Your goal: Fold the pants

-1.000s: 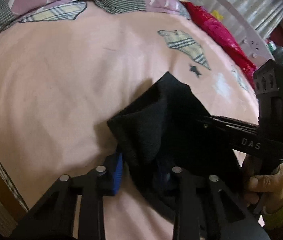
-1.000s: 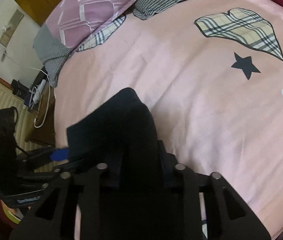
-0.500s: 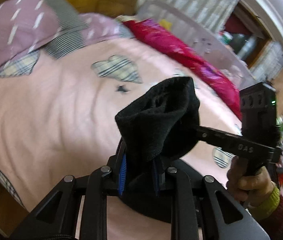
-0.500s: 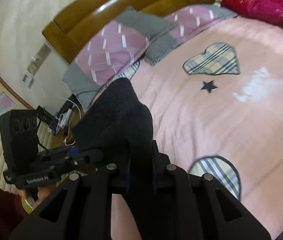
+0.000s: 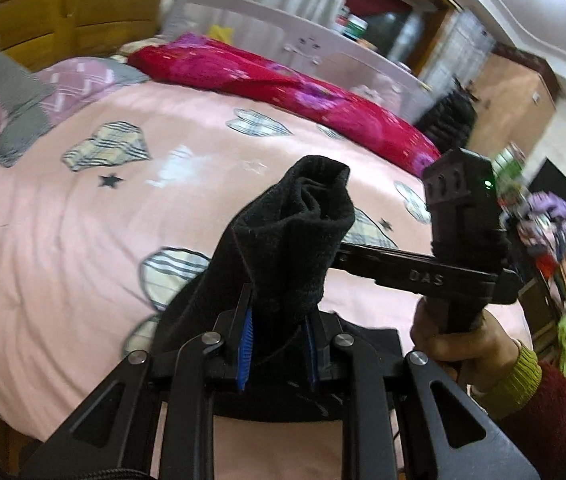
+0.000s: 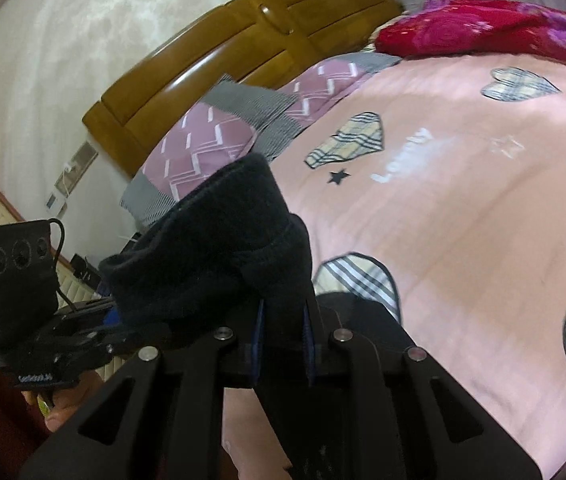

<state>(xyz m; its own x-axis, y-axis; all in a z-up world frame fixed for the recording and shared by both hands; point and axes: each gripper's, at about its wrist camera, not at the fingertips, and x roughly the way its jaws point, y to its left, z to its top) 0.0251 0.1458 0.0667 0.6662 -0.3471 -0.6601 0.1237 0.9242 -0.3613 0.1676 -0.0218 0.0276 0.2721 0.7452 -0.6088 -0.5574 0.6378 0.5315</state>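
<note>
The black pants (image 5: 291, 240) hang bunched in the air above the pink bedspread (image 5: 83, 232). My left gripper (image 5: 279, 344) is shut on one edge of the black fabric, its blue pads pressed into it. My right gripper (image 6: 283, 336) is shut on the other edge of the pants (image 6: 211, 252). Each gripper shows in the other's view: the right one (image 5: 459, 264) at right, the left one (image 6: 27, 312) at lower left. The rest of the pants droops below the fingers onto the bed.
A red floral quilt (image 5: 291, 84) lies along the far side of the bed. Purple and grey pillows (image 6: 219, 140) rest against the wooden headboard (image 6: 243, 44). A white rail (image 5: 303, 44) stands behind the quilt. Cluttered clothes (image 5: 547, 232) lie at right.
Both grippers have lifted the pants up off the bedspread. The views have tilted from looking down at the bed to looking across the room.
</note>
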